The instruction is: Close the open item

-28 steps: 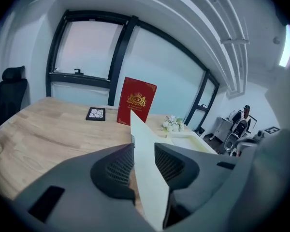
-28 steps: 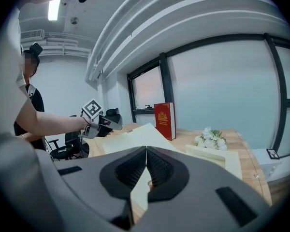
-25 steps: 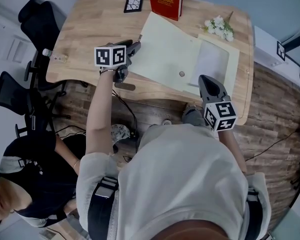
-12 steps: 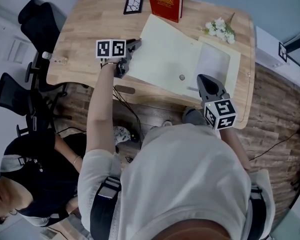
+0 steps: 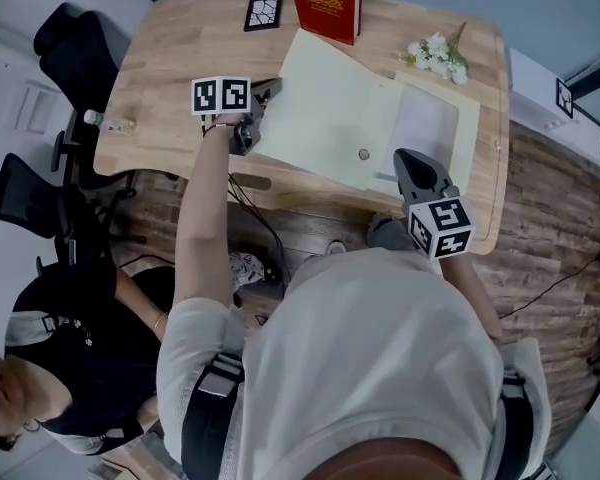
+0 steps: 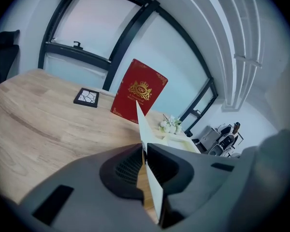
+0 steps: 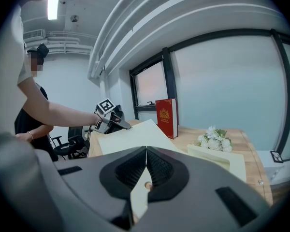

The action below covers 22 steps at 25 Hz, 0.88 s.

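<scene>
The right gripper [image 5: 410,160], jaws pressed together, is hovering over the near edge of the open folder [image 5: 330,108] lying on the desk [image 5: 180,58]. The left gripper [image 6: 145,151] has just been closing its jaws and is pinching the cover [image 6: 144,122]. I think it should be swinging the cover over slowly, pinching tight.

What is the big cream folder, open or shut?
Open. The cream folder lies spread on the table; the left gripper has just closed its jaws on one edge.

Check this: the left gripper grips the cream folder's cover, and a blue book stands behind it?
The book is red, not blue, per the left gripper view. The left gripper, its jaws having just closed, does grip the folder's cover.
</scene>
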{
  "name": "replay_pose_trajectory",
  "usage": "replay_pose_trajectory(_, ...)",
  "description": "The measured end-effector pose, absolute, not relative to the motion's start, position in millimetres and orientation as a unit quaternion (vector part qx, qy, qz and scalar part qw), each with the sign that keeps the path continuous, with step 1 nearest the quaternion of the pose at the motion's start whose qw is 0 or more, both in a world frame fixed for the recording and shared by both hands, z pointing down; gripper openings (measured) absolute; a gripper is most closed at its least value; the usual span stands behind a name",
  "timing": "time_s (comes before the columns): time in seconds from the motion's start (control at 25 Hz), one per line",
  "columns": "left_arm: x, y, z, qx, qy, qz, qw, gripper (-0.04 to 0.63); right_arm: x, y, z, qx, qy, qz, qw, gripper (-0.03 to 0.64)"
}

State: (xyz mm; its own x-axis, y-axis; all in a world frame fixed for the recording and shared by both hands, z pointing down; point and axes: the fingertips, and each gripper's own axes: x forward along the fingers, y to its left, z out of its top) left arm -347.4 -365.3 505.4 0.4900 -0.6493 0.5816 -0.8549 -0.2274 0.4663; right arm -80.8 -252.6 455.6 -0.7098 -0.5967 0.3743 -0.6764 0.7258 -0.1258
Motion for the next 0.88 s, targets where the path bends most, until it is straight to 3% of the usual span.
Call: replay_pose_trajectory(0.88, -290.8, -363.0, 441.5, 0.824, -0.417, 0.076, 0.377, 0.041, -78.9, -219.3, 455.1, 0.386, -0.902, 0.133, 0.142, 0.020)
